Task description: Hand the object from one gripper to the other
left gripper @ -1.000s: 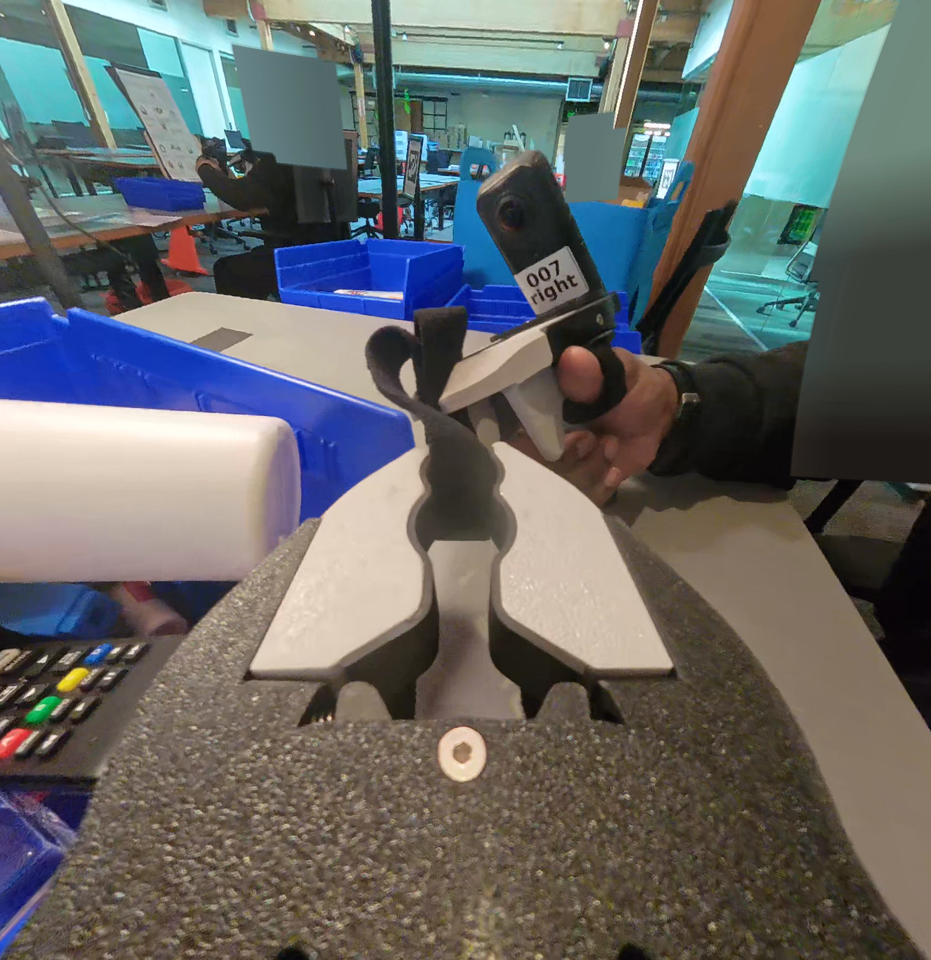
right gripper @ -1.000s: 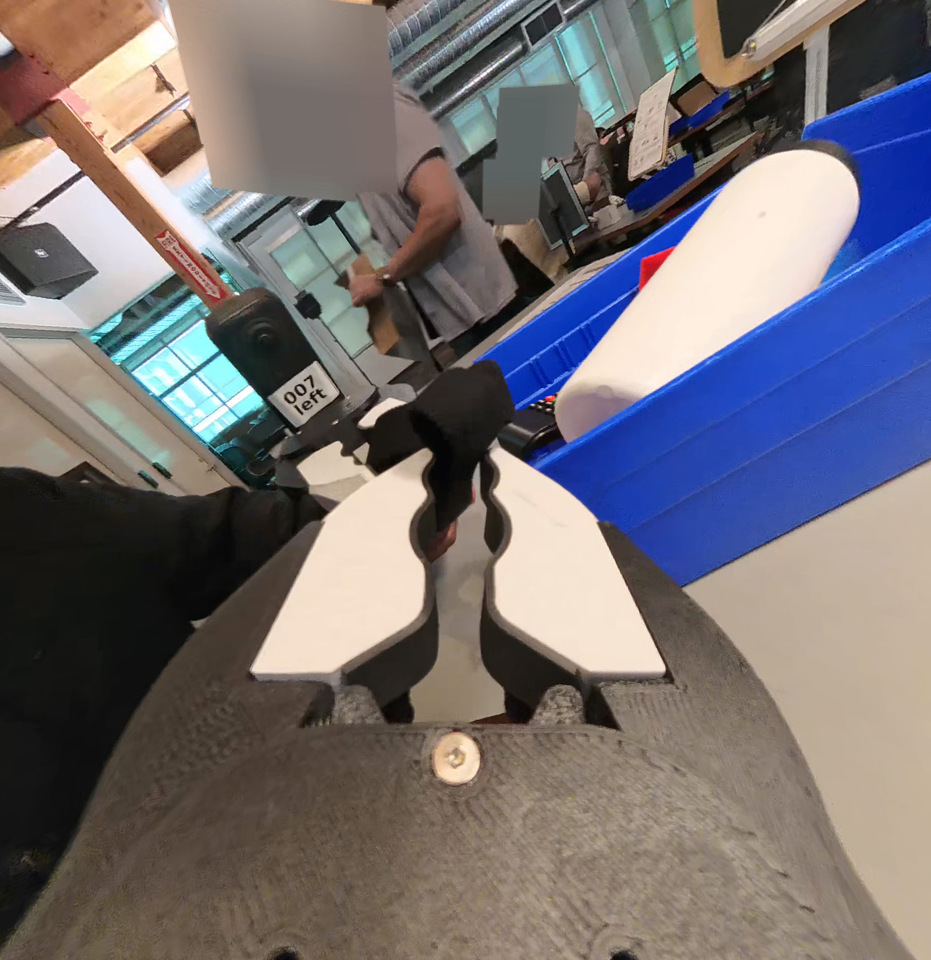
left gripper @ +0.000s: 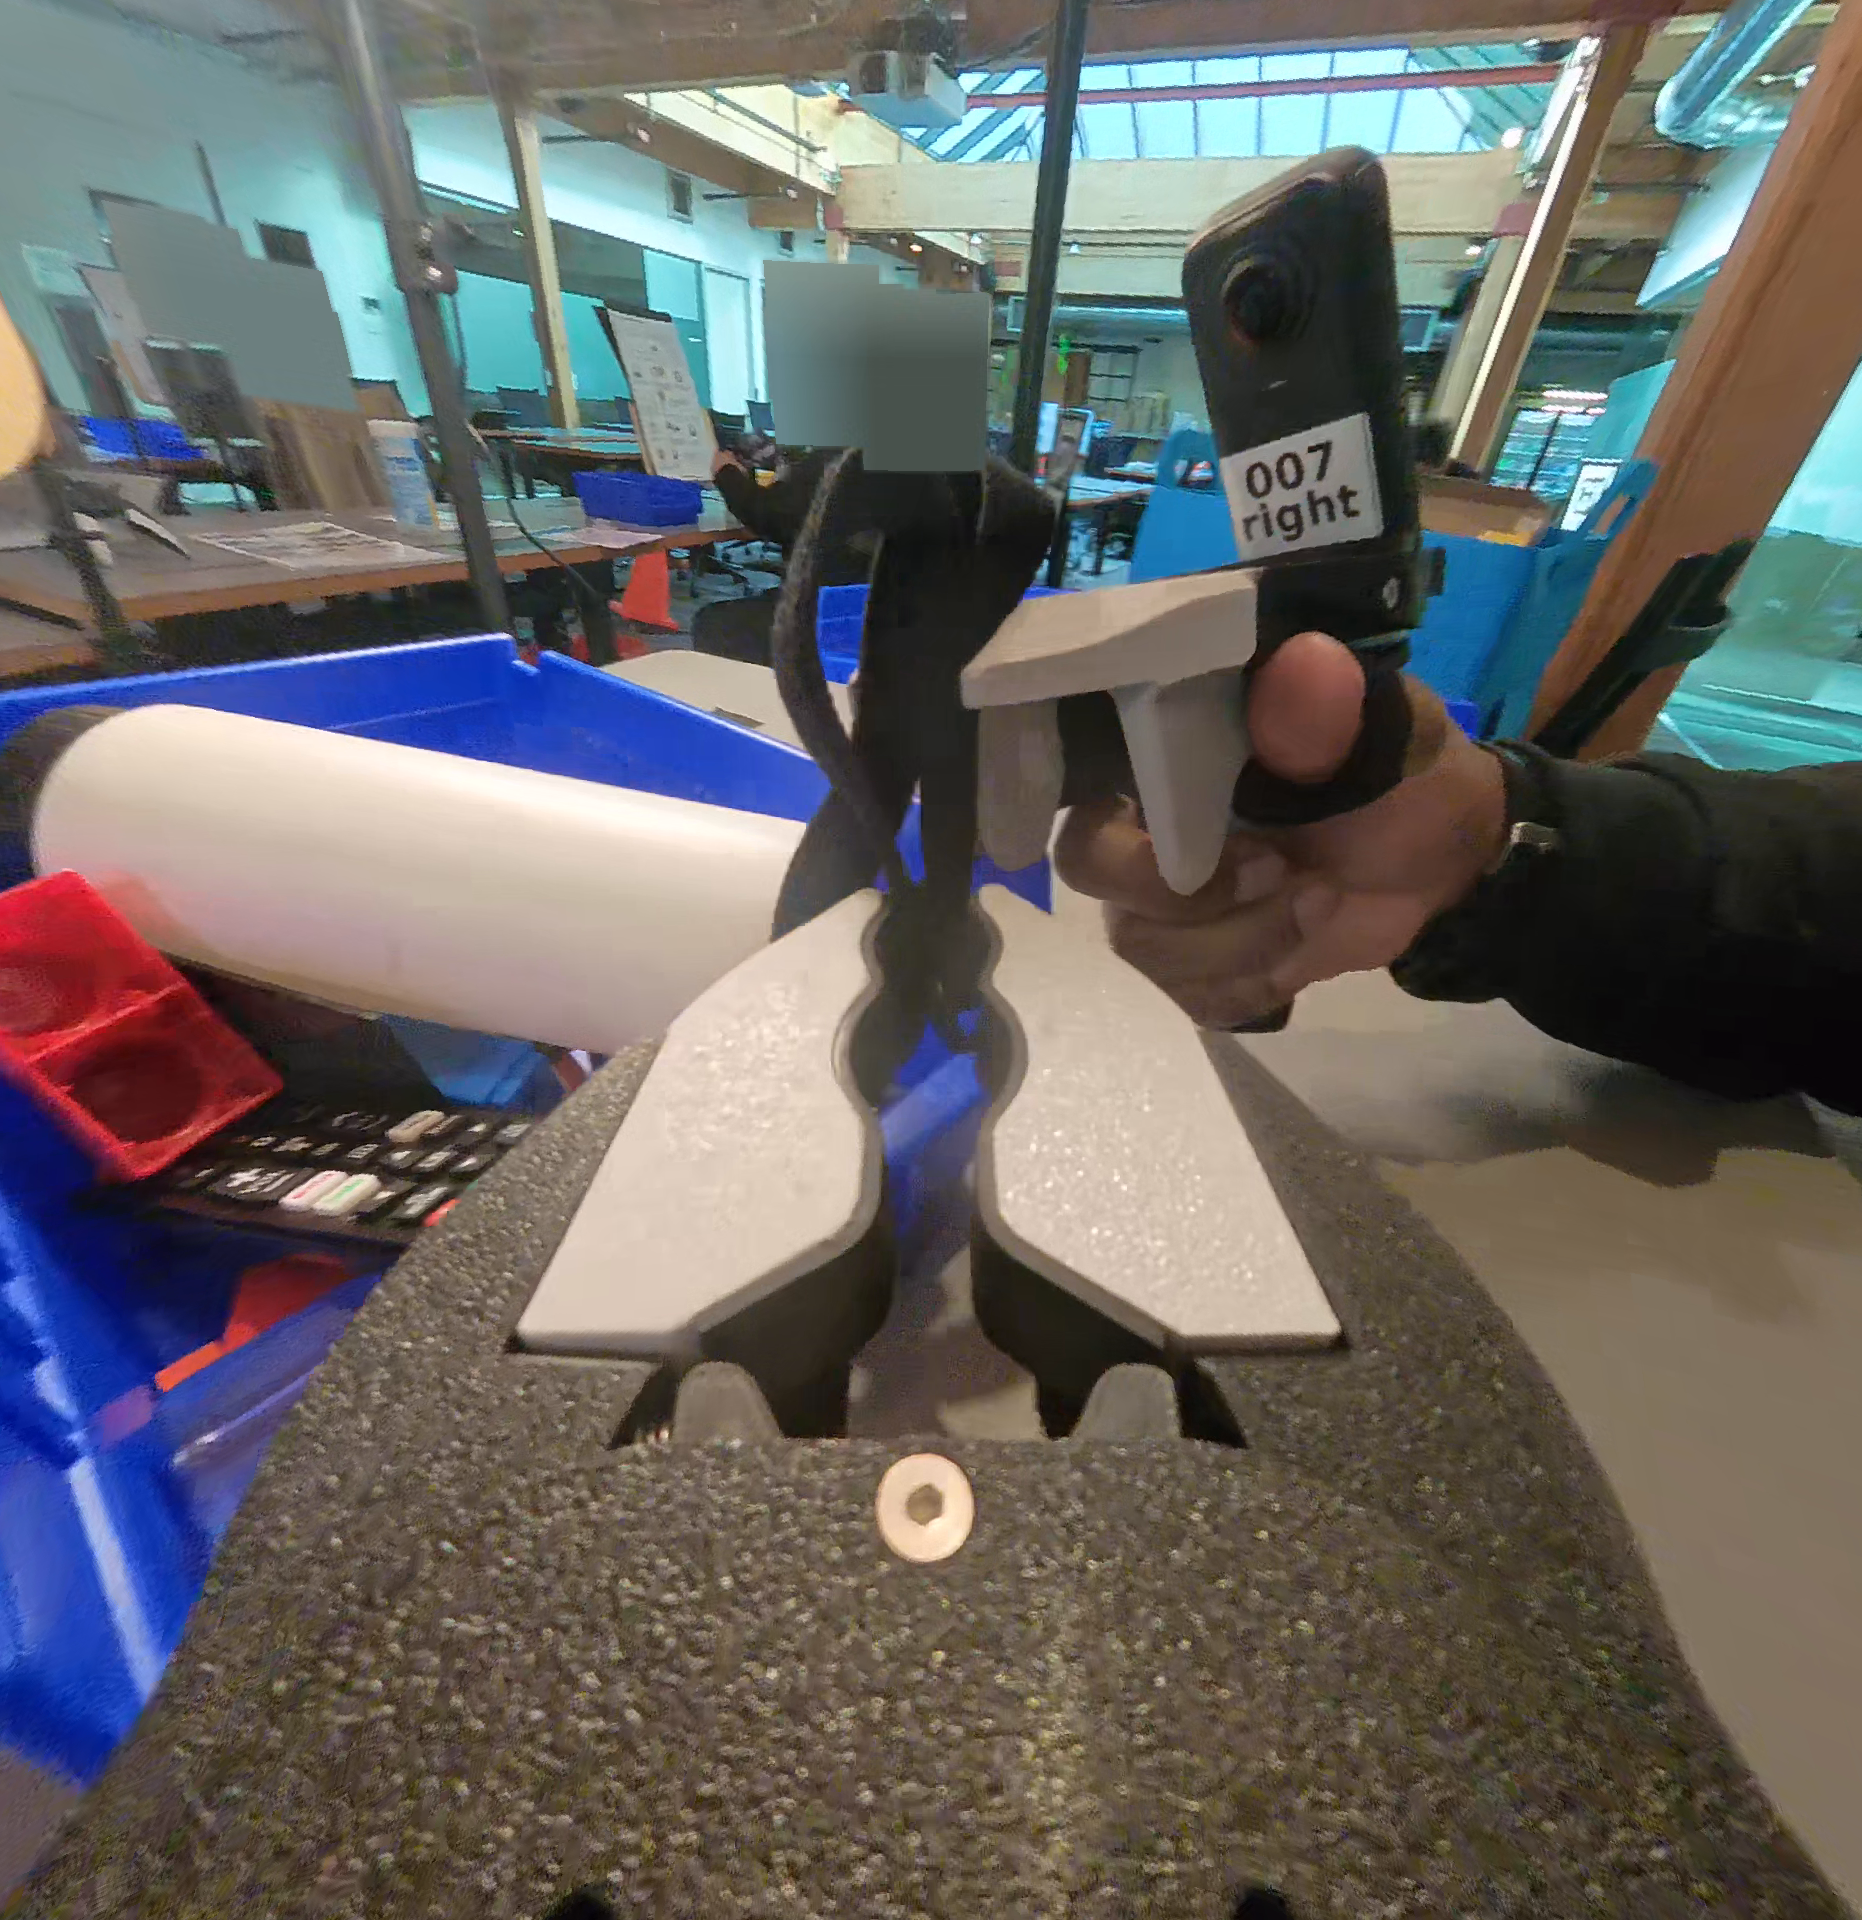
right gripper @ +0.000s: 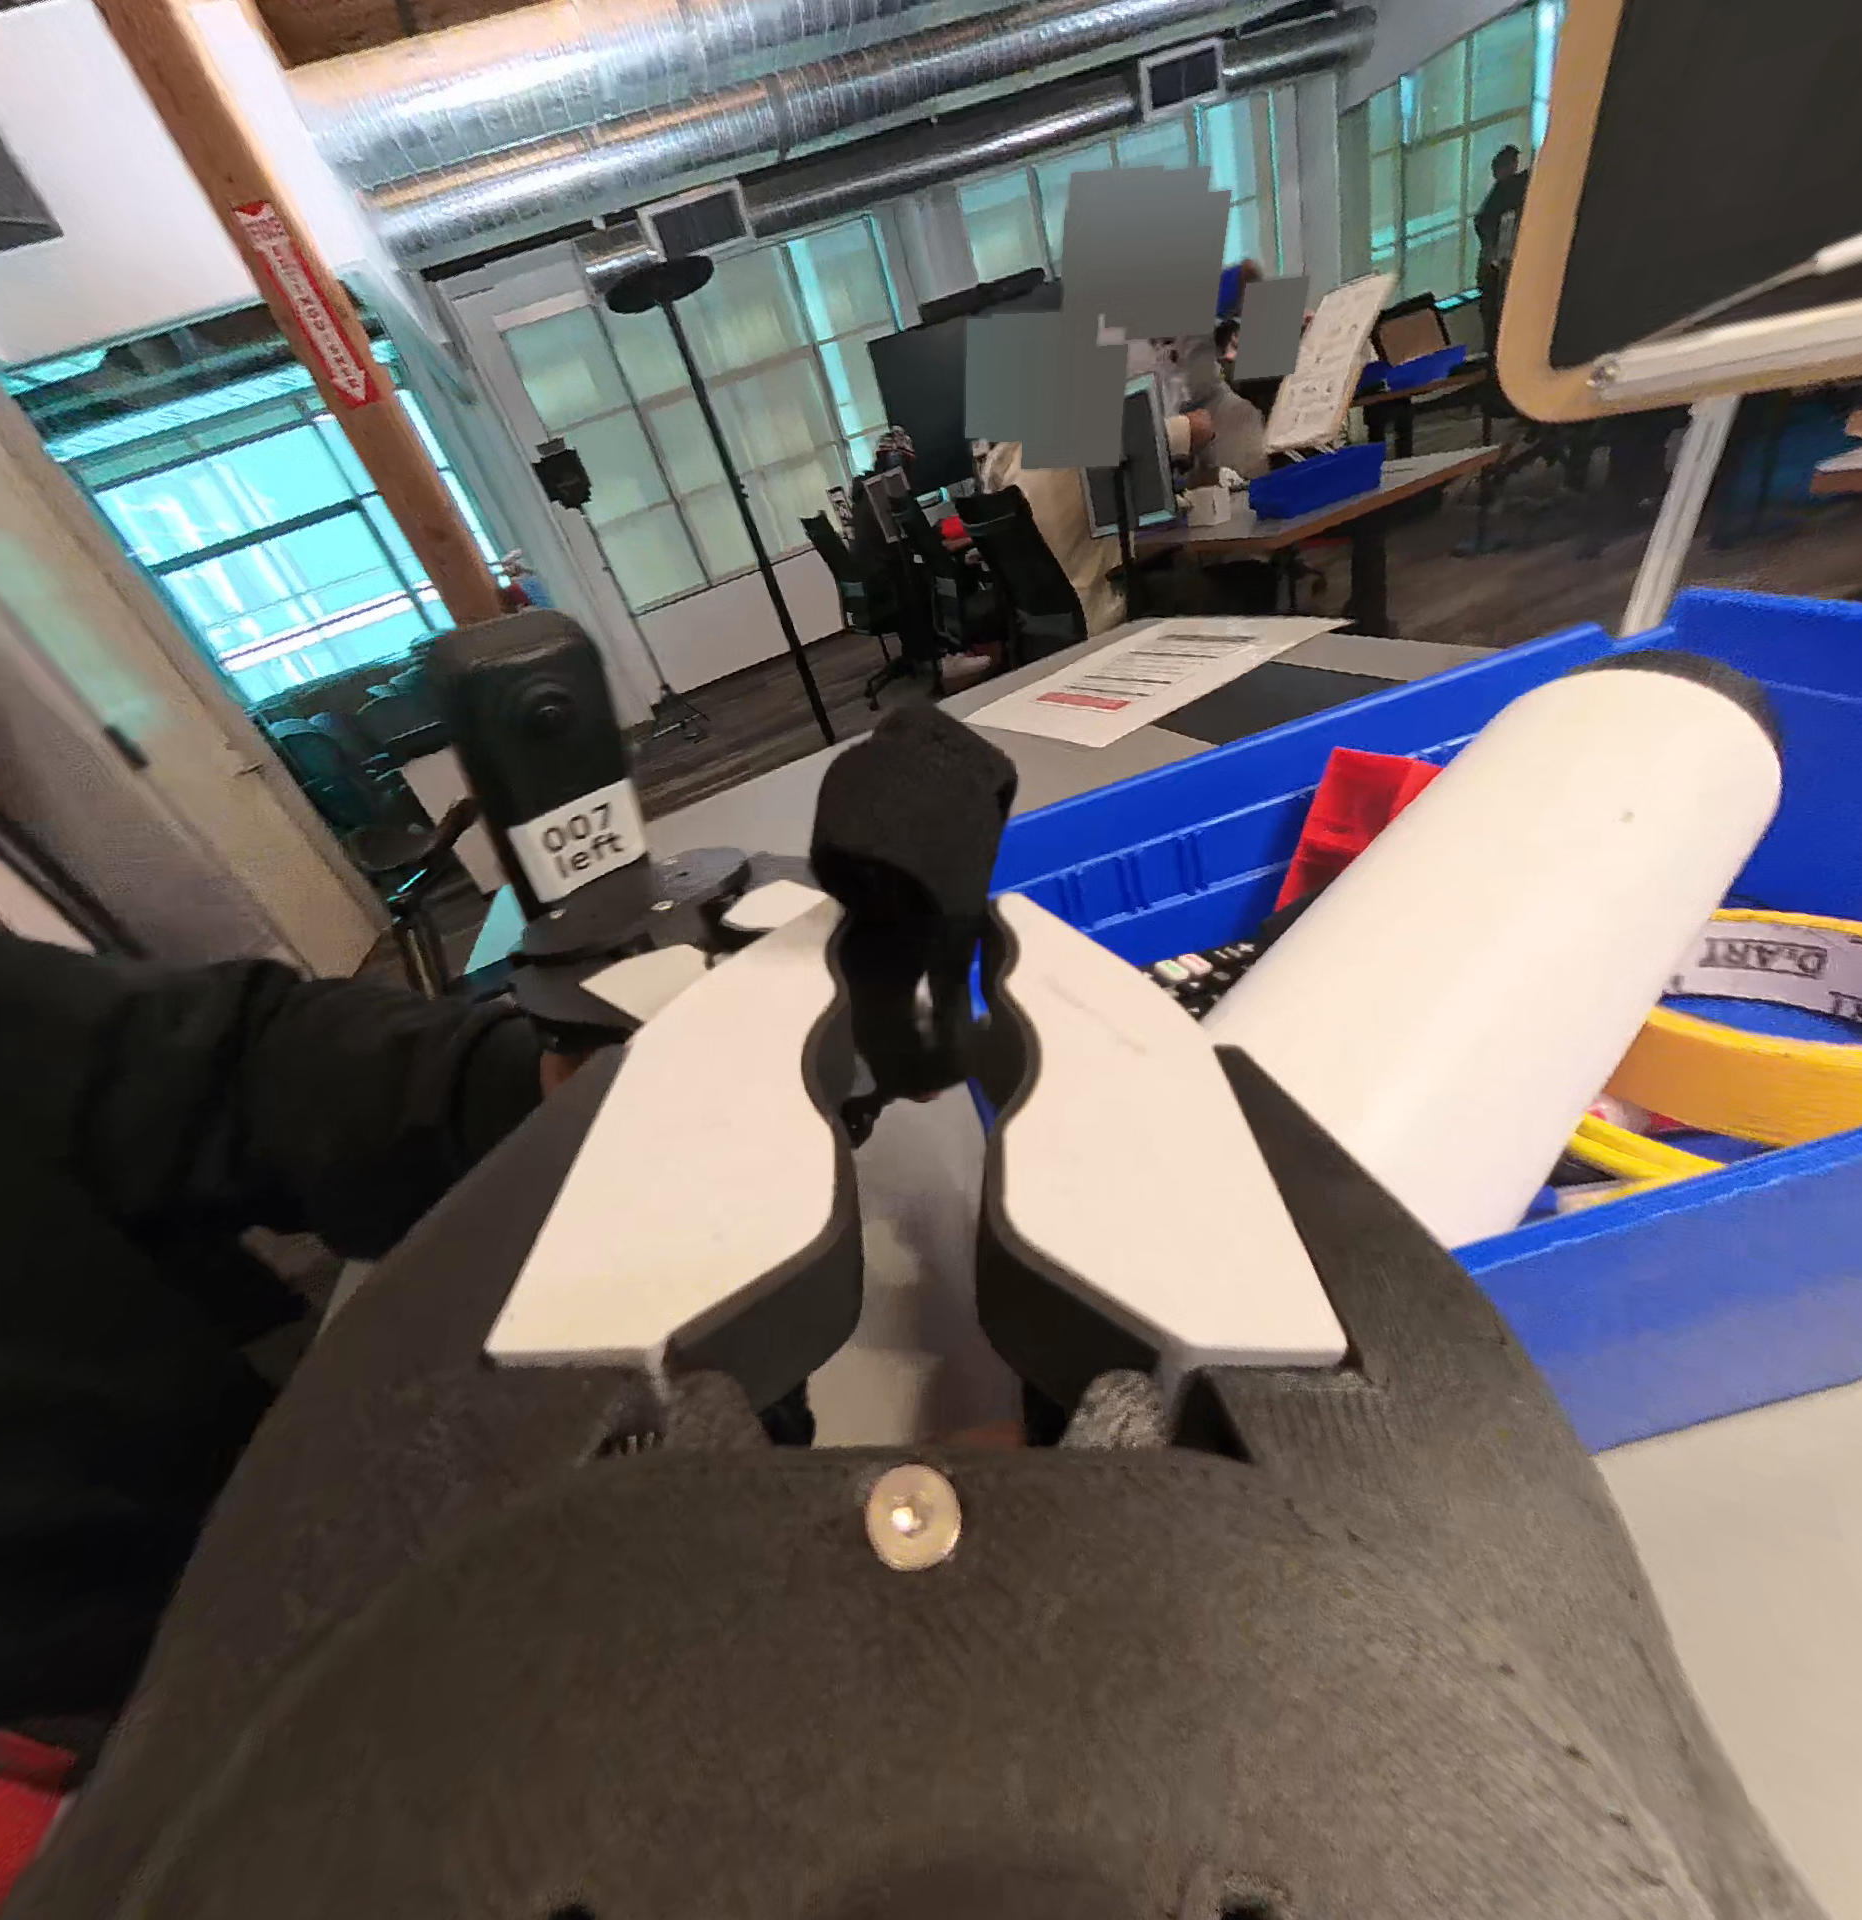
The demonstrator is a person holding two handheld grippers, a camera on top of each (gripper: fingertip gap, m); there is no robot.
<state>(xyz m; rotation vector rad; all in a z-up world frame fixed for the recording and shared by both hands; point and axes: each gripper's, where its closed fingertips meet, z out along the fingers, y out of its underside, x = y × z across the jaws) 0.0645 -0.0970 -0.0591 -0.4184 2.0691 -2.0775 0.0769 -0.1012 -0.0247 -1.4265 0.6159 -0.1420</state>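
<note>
I see both claws clamped on the black strap (left gripper: 911, 727): left gripper (left gripper: 932, 971) low, right gripper (left gripper: 994, 748) higher. Blue bin (right gripper: 1685, 1278) edge sits near left; grey table (left gripper: 1633, 1299) lies open on the right.

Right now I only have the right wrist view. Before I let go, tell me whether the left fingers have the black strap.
Observer: The left wrist view shows the left gripper with its fingers closed on the black strap, low down.
Operator: Say where my fingers sit relative to that.
Observer: The right gripper pinches the strap above the left one's grip, coming in from the side.
Operator: Check for slack.
Observer: One loop bows out free, left of the left fingers, by the white cylinder.
</note>
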